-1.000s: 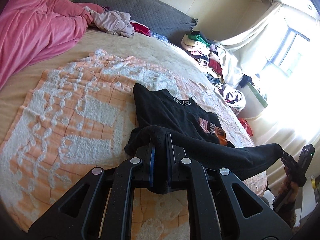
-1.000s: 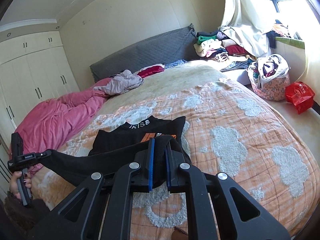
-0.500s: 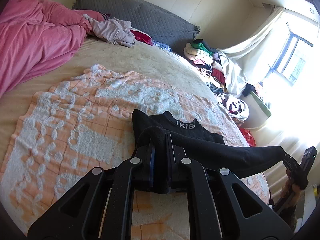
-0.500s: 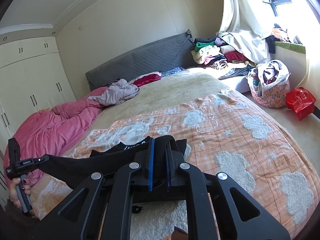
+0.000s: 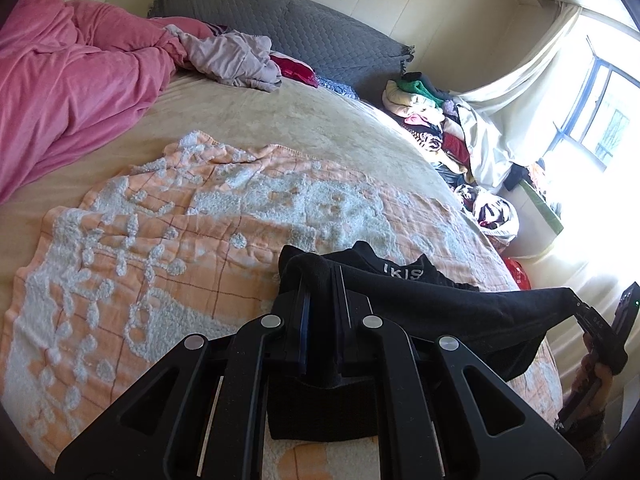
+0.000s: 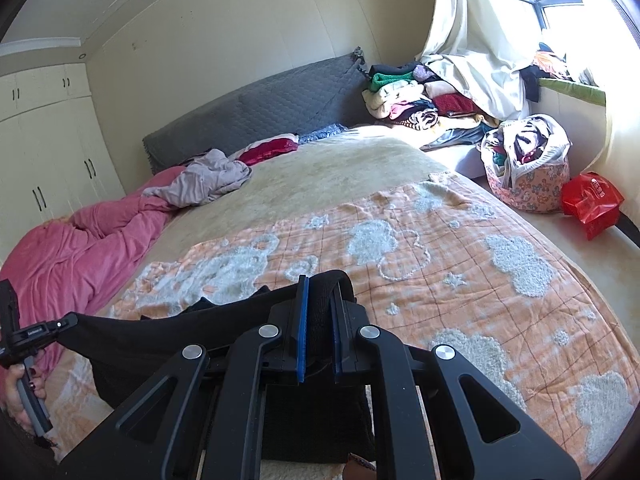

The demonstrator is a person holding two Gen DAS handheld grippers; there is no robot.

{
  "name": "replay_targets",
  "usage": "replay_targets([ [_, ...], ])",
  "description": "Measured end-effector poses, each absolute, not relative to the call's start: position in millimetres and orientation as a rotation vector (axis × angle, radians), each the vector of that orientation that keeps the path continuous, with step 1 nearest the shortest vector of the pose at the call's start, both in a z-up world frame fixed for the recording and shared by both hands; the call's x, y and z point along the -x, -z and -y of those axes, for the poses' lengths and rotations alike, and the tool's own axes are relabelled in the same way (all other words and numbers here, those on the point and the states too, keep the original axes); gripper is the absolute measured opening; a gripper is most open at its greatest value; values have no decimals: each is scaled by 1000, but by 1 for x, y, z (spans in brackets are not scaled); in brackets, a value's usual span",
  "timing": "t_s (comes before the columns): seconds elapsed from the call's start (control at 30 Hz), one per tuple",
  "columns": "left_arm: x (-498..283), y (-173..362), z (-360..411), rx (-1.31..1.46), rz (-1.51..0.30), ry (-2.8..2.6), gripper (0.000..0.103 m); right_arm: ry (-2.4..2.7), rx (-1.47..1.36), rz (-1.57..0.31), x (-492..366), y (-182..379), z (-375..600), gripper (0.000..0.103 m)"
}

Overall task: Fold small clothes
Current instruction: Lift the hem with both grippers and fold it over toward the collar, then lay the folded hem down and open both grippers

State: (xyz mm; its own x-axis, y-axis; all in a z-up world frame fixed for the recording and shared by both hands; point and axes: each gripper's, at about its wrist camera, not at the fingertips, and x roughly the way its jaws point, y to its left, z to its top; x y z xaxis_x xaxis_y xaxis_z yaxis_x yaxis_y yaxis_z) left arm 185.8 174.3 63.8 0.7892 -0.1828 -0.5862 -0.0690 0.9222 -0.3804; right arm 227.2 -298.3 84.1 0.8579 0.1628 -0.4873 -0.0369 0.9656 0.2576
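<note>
A small black garment with white collar lettering lies on the orange and white blanket. Its near edge is stretched between both grippers and lifted over the collar part. My left gripper is shut on one black corner. My right gripper is shut on the other corner of the black garment. Each gripper shows in the other's view, the right one at far right, the left one at far left. The garment's printed front is hidden under the fold.
A pink duvet lies along the bed's left side. Loose clothes lie near the grey headboard. A clothes pile, a full laundry basket and a red bag stand by the window.
Both grippers have carried the garment's near edge forward toward the collar. The orange print on the front is now covered by the fold.
</note>
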Motion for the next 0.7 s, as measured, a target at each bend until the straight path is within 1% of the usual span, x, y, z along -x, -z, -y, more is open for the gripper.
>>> replay_targets([
  [0.4, -212, -15, -174, 396, -730, 44, 4, -61, -220, -680, -271, -16, 299, 9],
  [0.5, -215, -8, -174, 400, -742, 32, 5, -51, -209, -698, -275, -9, 298, 12],
  [0.57, -216, -5, -173, 402, -751, 27, 5, -46, -210, -706, -275, -6, 298, 17],
  [0.6, -215, -5, -172, 397, -754, 19, 9, -36, -208, -704, -274, -5, 299, 19],
  [0.63, -215, -6, -173, 393, -755, 14, 20, -29, -209, -701, -273, -5, 301, 23],
  [0.67, -212, -9, -173, 395, -752, 7, 25, -20, -214, -700, -272, -6, 303, 28],
  [0.7, -210, -12, -174, 397, -743, 2, 35, -14, -223, -694, -270, -8, 306, 42],
])
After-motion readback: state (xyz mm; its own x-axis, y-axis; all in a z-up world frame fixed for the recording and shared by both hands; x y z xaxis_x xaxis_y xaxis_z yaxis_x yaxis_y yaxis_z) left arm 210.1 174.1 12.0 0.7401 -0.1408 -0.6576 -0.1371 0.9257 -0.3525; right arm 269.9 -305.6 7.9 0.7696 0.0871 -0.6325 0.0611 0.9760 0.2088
